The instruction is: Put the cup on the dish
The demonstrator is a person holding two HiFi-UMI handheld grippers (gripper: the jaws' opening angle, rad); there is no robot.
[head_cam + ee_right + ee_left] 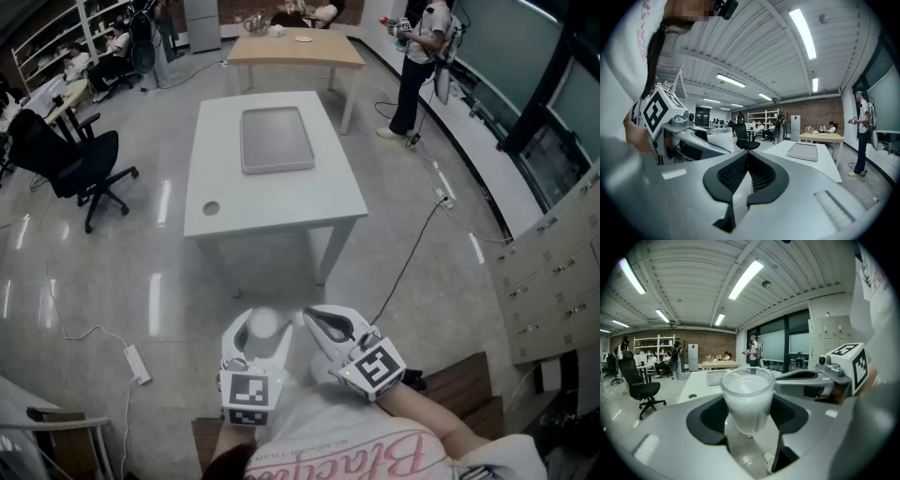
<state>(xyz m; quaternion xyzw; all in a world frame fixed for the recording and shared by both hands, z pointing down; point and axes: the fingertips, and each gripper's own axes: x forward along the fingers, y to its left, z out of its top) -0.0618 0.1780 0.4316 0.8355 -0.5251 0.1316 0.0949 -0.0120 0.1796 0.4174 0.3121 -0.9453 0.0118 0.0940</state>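
Observation:
A frosted white cup (265, 324) (747, 398) stands upright between the jaws of my left gripper (261, 330) (748, 405), whose black pads press on its sides. My right gripper (322, 322) (747, 157) is just to the right of it, shut, with nothing between its fingers. Both are held close to my body, over the floor and short of the table. The dish is a flat grey tray (277, 139) (714, 377) (803, 151) lying on the far half of the white table (225, 202). It holds nothing.
The white table has a round hole (211, 208) near its front left corner. Beyond it stands a wooden table (295, 52). A black office chair (86, 169) is at the left, a person (417, 66) stands at the far right, and a power strip (138, 364) lies on the floor.

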